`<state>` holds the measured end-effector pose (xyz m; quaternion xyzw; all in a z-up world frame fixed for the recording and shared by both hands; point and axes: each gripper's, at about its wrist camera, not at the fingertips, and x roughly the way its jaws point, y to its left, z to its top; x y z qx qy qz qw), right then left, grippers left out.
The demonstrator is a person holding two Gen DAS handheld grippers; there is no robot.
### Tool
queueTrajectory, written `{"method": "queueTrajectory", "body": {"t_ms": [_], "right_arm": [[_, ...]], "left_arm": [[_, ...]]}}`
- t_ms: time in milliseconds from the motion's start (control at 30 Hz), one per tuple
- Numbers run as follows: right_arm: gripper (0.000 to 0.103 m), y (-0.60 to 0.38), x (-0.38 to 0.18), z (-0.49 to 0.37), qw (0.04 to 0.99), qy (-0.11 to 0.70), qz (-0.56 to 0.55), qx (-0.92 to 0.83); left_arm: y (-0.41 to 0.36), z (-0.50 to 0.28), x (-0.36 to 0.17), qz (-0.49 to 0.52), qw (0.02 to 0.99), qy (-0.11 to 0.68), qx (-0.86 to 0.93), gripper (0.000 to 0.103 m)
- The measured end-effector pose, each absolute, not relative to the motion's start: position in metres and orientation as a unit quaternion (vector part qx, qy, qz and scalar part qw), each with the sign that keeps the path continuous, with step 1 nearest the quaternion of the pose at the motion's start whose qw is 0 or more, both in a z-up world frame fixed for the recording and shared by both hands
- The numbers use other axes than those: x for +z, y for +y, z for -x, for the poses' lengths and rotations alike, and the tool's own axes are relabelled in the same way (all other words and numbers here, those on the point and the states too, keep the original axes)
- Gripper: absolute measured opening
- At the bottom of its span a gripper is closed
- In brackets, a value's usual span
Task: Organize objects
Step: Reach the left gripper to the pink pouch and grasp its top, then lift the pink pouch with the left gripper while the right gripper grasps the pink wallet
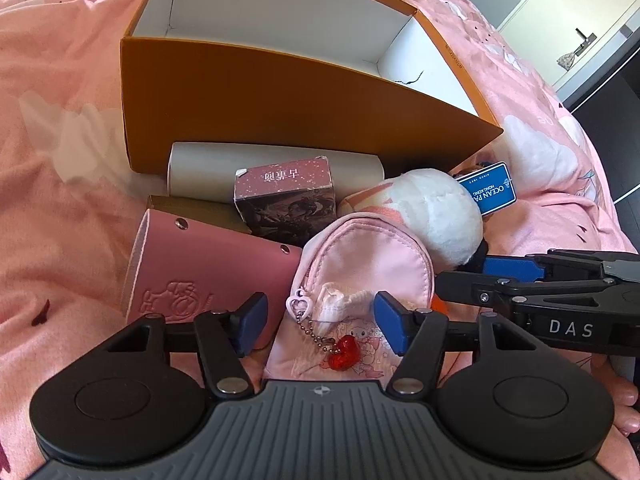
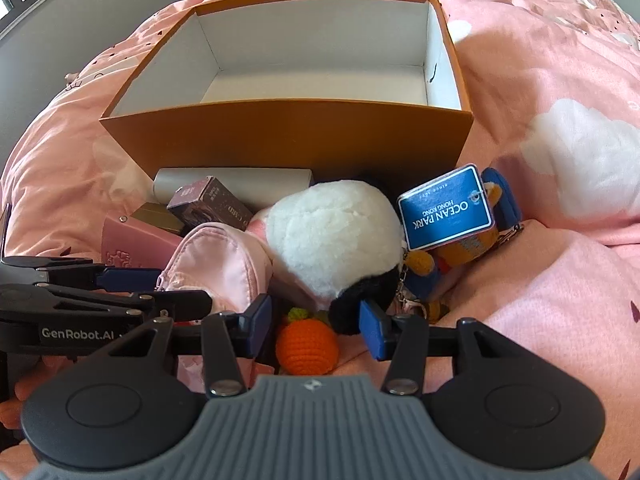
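Note:
An empty orange box (image 1: 280, 104) (image 2: 288, 136) with white inside stands on the pink bed. A pile lies before it: a pink mini backpack pouch (image 1: 360, 256) (image 2: 224, 264) with a red heart charm (image 1: 343, 354), a pink leather case (image 1: 208, 272), a dark card box (image 1: 284, 196) (image 2: 208, 204), a white cylinder (image 1: 208, 164), a white-and-black plush (image 1: 440, 212) (image 2: 332, 236), a blue Ocean Park tag (image 2: 446, 208) and a crocheted orange (image 2: 306, 346). My left gripper (image 1: 320, 320) is open over the pouch. My right gripper (image 2: 314, 320) is open over the crocheted orange.
A pink duvet (image 2: 560, 240) with white cloud prints covers the bed. An orange-and-blue toy (image 2: 476, 248) lies under the tag. A white cupboard (image 1: 580, 20) stands at the far right. The other gripper shows sideways in each view (image 1: 560, 284) (image 2: 80, 292).

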<state>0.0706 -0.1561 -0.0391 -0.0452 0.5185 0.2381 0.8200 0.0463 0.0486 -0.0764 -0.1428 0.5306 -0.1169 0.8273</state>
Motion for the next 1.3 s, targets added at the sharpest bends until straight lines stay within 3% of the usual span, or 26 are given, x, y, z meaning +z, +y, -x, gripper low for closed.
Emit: {"method": "queueTrajectory", "body": {"t_ms": [67, 100, 233, 300, 667, 1300], "right_arm": [[0.051, -0.156, -0.039, -0.071, 0.820, 0.518, 0.046, 0.238], [0.051, -0.156, -0.039, -0.070, 0.821, 0.517, 0.046, 0.238], [0.050, -0.155, -0.036, -0.066, 0.824, 0.512, 0.051, 0.239], [0.048, -0.155, -0.032, -0.063, 0.826, 0.505, 0.055, 0.242], [0.041, -0.124, -0.007, -0.048, 0.825, 0.445, 0.128, 0.324], [0.041, -0.038, -0.037, -0.065, 0.716, 0.402, 0.311, 0.478]], "left_arm": [[0.047, -0.046, -0.075, 0.147, 0.826, 0.530, -0.126, 0.053], [0.046, -0.045, -0.074, 0.144, 0.827, 0.529, -0.126, 0.052], [0.039, -0.039, -0.067, 0.123, 0.835, 0.524, -0.112, 0.030], [0.039, -0.035, -0.060, 0.121, 0.840, 0.518, -0.110, 0.027], [0.058, -0.021, -0.011, 0.061, 0.889, 0.453, -0.024, 0.023], [0.098, -0.027, -0.026, 0.075, 0.871, 0.485, 0.019, 0.024]]}}
